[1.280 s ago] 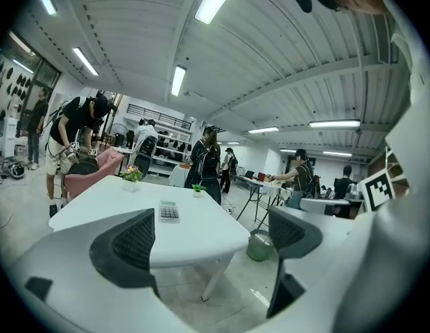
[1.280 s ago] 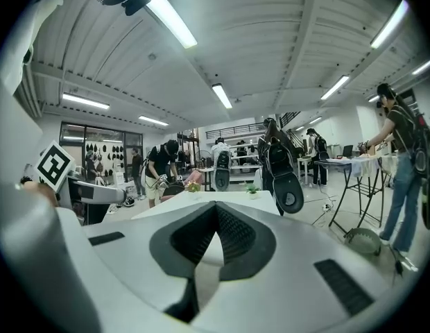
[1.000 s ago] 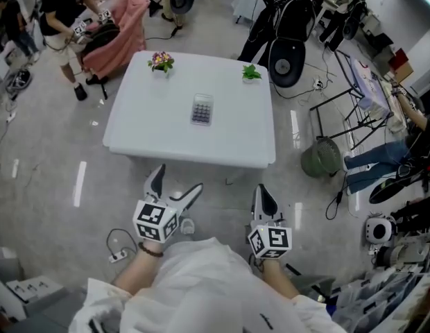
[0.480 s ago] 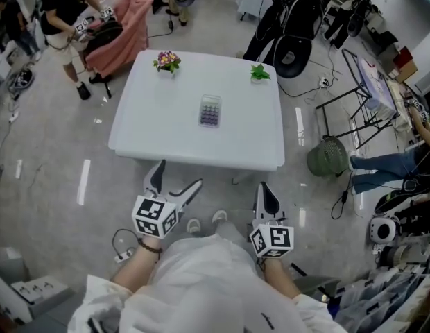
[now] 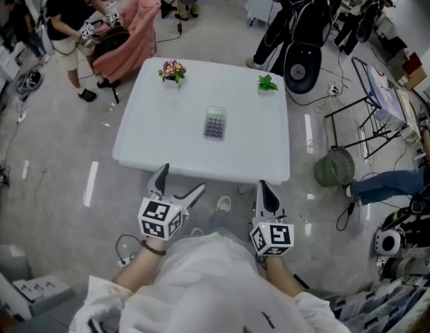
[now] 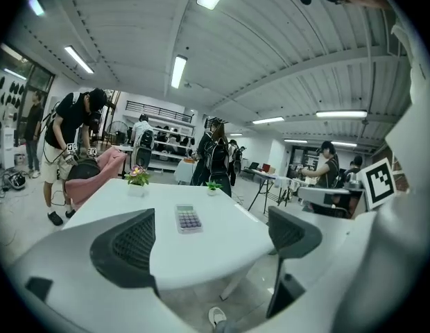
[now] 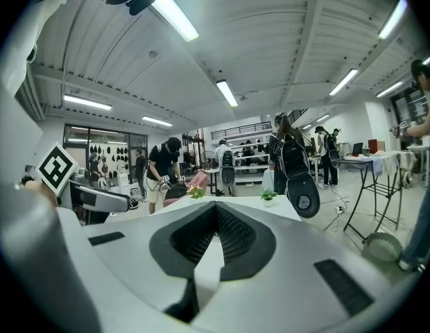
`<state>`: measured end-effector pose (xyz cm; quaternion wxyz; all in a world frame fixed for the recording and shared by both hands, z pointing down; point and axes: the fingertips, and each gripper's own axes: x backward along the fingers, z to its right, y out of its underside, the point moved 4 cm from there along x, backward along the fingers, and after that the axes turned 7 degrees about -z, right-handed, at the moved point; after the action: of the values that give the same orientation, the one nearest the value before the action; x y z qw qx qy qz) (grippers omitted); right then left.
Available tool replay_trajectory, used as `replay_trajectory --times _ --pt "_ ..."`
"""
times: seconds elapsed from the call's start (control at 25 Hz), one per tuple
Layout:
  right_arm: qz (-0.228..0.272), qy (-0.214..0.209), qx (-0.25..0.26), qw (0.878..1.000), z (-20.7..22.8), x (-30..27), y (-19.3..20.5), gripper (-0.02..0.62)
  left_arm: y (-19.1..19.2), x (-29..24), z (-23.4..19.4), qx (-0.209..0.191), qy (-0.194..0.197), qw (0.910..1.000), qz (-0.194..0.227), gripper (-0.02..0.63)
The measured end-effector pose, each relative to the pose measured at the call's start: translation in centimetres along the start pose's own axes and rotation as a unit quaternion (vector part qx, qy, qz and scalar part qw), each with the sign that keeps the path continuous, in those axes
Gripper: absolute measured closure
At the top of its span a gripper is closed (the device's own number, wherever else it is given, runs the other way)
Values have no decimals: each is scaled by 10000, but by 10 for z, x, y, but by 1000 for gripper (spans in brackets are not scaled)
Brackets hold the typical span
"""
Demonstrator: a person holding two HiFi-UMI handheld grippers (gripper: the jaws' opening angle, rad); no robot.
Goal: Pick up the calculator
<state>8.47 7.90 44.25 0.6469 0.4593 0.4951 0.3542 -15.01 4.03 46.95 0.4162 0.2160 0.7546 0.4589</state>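
Observation:
A small grey calculator (image 5: 215,123) with purple keys lies flat near the middle of the white table (image 5: 152,151); the left gripper view shows the calculator (image 6: 188,218) beyond the jaws. My left gripper (image 5: 177,185) hovers open just short of the table's near edge, nothing between its fingers. My right gripper (image 5: 265,194) is held beside it at the near edge, its jaws closed tip to tip and empty. Both are well short of the calculator.
A flower pot (image 5: 173,71) and a small green plant (image 5: 268,83) stand at the table's far corners. People work at a pink chair (image 5: 135,26) at far left. A fan (image 5: 333,167), cables and stands lie to the right.
The view has shifted forward: the table and calculator sit lower and nearer in the head view. Both grippers keep their pose, left open, right shut.

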Motion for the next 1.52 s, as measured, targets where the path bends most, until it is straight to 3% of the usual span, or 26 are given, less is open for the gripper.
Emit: replay_trajectory --times 0.16,0.48,1.04,1.52 --pt "19 -99 8 9999 13 -26 -13 578 -11 -31 -7 -68 -226 9994 -267 117" --pt "-105 -147 -103 9998 54 -77 -27 578 -36 -88 -12 7 -270 9991 -334 117" --pt "-288 -785 -116 9964 99 -161 -50 578 -81 -168 -21 83 -609 9971 -445 117" --pt "-507 -1140 -95 9921 133 -205 -46 578 -83 -217 -15 249 -813 9945 -605 117"
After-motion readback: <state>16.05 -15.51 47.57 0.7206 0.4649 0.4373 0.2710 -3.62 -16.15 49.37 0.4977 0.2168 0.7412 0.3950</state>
